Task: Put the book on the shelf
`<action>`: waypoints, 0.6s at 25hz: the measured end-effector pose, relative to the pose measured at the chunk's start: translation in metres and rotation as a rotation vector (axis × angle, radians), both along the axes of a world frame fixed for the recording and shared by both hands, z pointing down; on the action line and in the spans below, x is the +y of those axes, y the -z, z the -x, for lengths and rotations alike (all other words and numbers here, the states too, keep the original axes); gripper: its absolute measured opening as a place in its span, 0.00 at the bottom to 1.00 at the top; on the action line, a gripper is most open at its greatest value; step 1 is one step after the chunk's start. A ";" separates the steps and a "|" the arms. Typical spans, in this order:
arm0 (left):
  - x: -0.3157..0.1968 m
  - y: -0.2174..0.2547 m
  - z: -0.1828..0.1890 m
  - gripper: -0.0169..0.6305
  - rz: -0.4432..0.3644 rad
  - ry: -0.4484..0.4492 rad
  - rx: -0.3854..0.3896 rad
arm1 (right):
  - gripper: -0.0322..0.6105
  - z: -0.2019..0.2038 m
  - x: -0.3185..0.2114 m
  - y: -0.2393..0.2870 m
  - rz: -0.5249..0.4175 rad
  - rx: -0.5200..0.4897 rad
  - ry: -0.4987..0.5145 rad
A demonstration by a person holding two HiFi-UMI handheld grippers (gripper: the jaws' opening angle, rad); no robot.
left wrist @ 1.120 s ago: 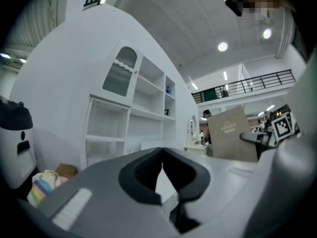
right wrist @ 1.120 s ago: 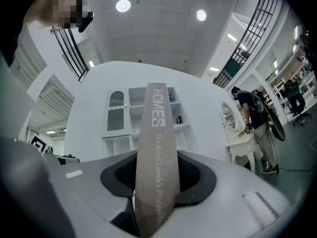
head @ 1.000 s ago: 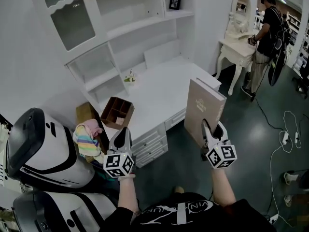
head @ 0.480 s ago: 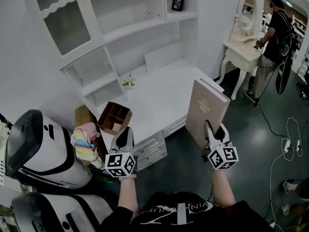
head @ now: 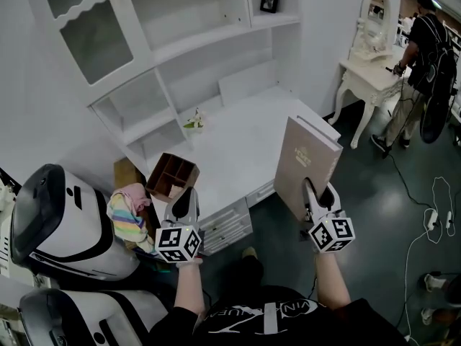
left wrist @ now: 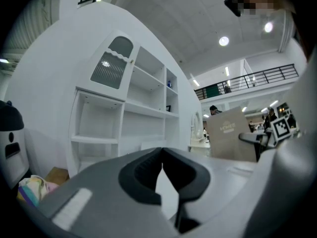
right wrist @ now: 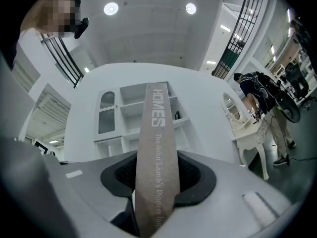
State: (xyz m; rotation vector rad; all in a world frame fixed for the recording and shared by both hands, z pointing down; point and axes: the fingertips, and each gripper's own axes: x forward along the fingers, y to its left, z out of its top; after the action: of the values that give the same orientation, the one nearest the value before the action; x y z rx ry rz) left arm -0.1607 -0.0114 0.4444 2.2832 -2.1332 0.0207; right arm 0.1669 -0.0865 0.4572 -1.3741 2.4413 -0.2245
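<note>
Pinching the book (head: pixel 306 157) upright in your right gripper (head: pixel 318 195) suits the shelf (head: pixel 209 40) at eleven o'clock; your left gripper (head: pixel 186 205) is closed, empty.

Left tongs (head: pixel 186 197) pinched fully together, right tongs (head: pixel 319 191) clamped in a grip, both pointing forward, side by side.

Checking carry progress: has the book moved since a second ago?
Yes, slightly: the book in the right claw has edged leftward against the white desk's corner.
</note>
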 end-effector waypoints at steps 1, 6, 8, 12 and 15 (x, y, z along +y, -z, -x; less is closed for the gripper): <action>-0.006 0.000 0.002 0.03 -0.001 -0.002 0.000 | 0.33 0.002 -0.005 0.000 -0.001 -0.003 0.003; -0.043 0.002 0.011 0.03 -0.007 -0.012 0.004 | 0.33 0.016 -0.039 0.006 -0.008 -0.007 0.011; -0.059 0.004 0.014 0.03 -0.011 -0.019 0.007 | 0.33 0.023 -0.053 0.009 -0.012 -0.001 0.015; -0.089 0.012 0.024 0.03 -0.027 -0.023 0.018 | 0.33 0.038 -0.081 0.020 -0.025 0.004 0.033; -0.106 0.015 0.031 0.03 -0.033 -0.025 0.026 | 0.33 0.051 -0.097 0.024 -0.031 0.017 0.045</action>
State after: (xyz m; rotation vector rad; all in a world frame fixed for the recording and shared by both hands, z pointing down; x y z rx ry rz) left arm -0.1919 -0.1175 0.4295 2.3148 -2.1081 -0.0440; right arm 0.1157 -0.1837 0.4333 -1.3144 2.4809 -0.1858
